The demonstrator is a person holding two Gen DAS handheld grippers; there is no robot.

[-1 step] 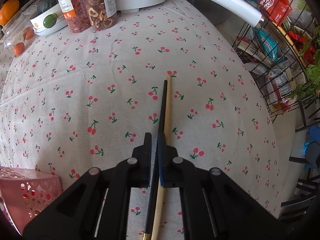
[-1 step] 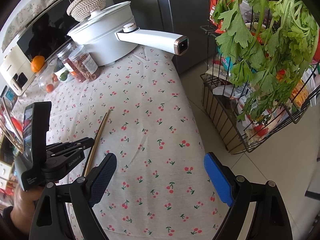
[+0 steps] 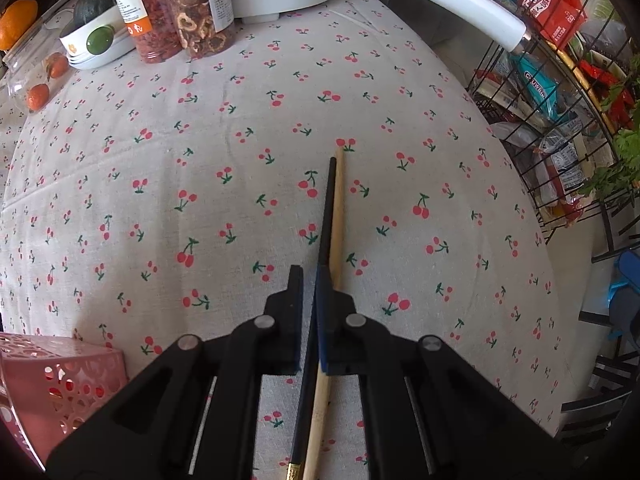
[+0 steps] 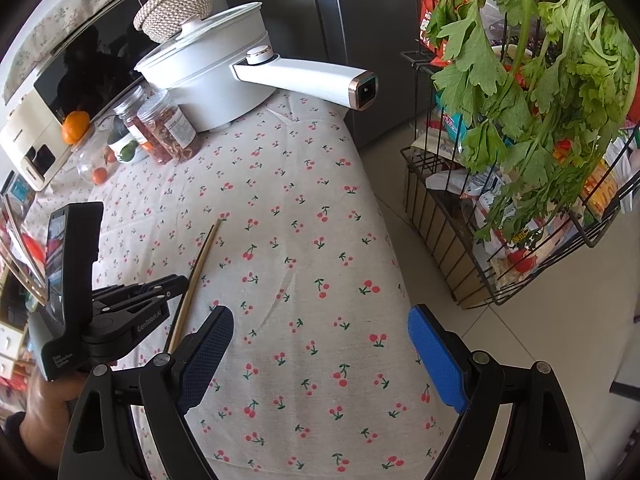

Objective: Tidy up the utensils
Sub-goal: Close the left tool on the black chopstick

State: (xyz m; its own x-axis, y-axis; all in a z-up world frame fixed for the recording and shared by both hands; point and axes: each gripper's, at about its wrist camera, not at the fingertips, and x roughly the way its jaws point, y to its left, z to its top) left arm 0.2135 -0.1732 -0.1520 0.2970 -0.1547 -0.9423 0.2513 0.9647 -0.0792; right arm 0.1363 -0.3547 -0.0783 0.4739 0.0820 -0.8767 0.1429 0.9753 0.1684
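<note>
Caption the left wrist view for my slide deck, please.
Left gripper shut on a black chopstick beside a wooden chopstick, over the cherry-print tablecloth.

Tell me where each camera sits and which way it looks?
Left wrist: on the left gripper, looking along its shut jaws, clamped on the black chopstick; the wooden chopstick lies beside it on the cloth.
Right wrist: on the right gripper, jaws open, facing the cloth, pot and rack; a hand shows.
Shared: chopsticks, cloth, jars, pot.
</note>
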